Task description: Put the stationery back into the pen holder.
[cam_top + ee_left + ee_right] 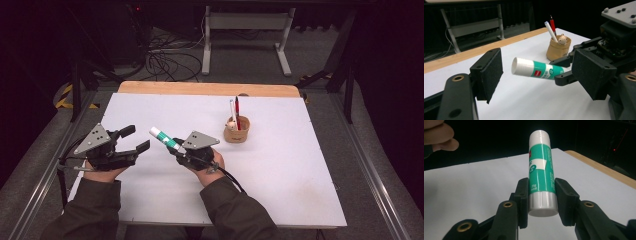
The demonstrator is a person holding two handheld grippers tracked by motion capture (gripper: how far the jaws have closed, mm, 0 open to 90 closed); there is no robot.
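So the right gripper (175, 148) has its jaws clamped on a glue stick (164, 138), green label with a white cap. In the right gripper view you can see it really clearly: the two black pads squeeze the stick near its silvery bottom end, one on each side, and the rest of the tube sticks straight out past the jaws with the white cap farthest away. From the high view the stick is held up off the table (280, 170), tilted, with the cap end aimed toward the left gripper (135, 139).

The left gripper has its jaws wide apart with nothing in them. In the left gripper view the glue stick sits right in the gap between the two pads, cap end first, but neither pad is touching it. It's just hanging there in front of the jaws, roughly level, with the right gripper's black body behind it.

Further back on the table, off to the right side, there's a little tan cup (236, 131) with a white pen (232, 108) and a red pen (237, 107) standing in it, plus some small animal figure (562, 39) peeking over the rim. It's well apart from both grippers. The table is white with a wooden edge (210, 88) along the far side.
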